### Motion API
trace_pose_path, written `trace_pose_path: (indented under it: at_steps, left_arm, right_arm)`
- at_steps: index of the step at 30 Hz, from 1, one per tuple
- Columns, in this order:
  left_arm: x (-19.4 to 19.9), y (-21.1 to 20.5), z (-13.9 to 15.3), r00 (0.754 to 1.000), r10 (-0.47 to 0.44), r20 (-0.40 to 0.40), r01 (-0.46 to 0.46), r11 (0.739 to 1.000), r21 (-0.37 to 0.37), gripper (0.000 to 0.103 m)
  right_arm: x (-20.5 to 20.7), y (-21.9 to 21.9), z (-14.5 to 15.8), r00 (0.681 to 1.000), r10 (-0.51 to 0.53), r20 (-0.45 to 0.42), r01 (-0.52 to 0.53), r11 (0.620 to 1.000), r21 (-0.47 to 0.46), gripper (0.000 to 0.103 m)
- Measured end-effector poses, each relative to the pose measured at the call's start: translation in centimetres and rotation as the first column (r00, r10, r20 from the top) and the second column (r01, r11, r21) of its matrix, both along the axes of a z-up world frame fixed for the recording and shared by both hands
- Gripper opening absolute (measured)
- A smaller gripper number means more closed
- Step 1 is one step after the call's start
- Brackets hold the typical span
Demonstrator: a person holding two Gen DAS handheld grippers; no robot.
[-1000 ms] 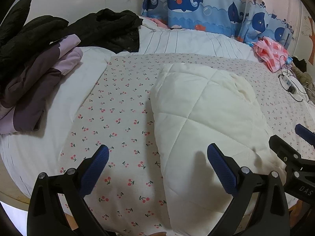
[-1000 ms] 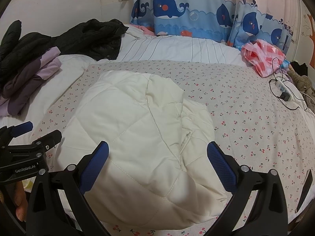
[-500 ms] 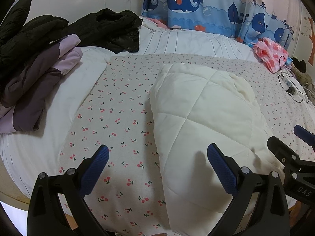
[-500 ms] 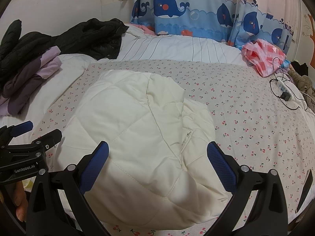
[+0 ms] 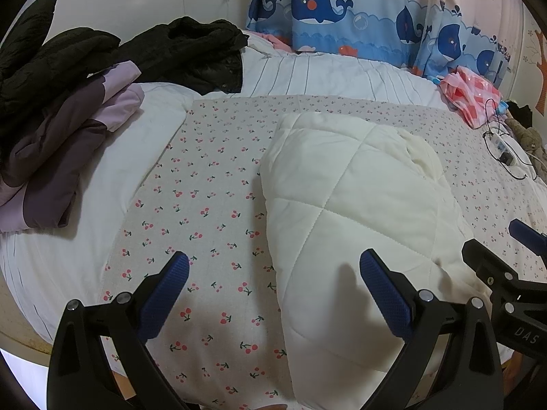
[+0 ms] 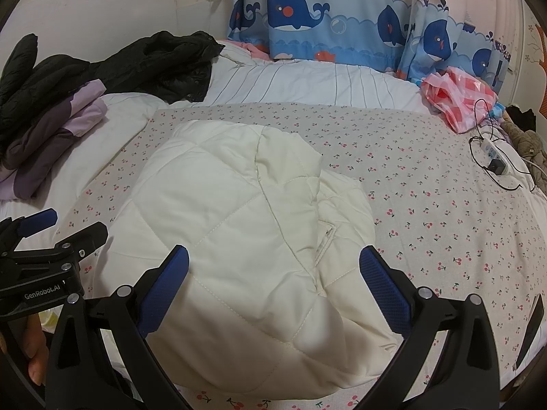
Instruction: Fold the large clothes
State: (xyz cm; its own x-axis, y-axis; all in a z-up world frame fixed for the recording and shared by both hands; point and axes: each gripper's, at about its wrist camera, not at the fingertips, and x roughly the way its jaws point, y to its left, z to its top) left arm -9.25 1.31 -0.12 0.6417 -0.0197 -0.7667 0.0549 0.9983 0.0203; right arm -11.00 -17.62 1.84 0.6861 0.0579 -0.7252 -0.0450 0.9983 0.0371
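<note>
A cream quilted jacket lies folded into a compact bundle on the cherry-print sheet. My left gripper is open above the bundle's left edge, with nothing between its blue pads. My right gripper is open over the bundle's near part, holding nothing. Each gripper shows at the edge of the other's view: the right gripper at the far right, the left gripper at the far left.
A purple garment and black jackets are piled at the left. A pink checked bag, a power strip with cables and a whale curtain are at the back right.
</note>
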Motion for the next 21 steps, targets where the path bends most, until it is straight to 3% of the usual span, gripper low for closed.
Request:
trace_pose_path:
  at_steps: [18, 21]
  left_arm:
    - [-0.18, -0.13, 0.35, 1.0, 0.006, 0.01, -0.006, 1.0, -0.005, 0.096]
    - [-0.24, -0.1, 0.25, 1.0, 0.0, 0.009, 0.001, 0.999, -0.032, 0.096]
  right_arm:
    - [0.14, 0.27, -0.48, 1.0, 0.006, -0.005, -0.006, 1.0, 0.002, 0.097]
    - [0.14, 0.44, -0.58, 1.0, 0.007, -0.006, -0.007, 1.0, 0.003, 0.097]
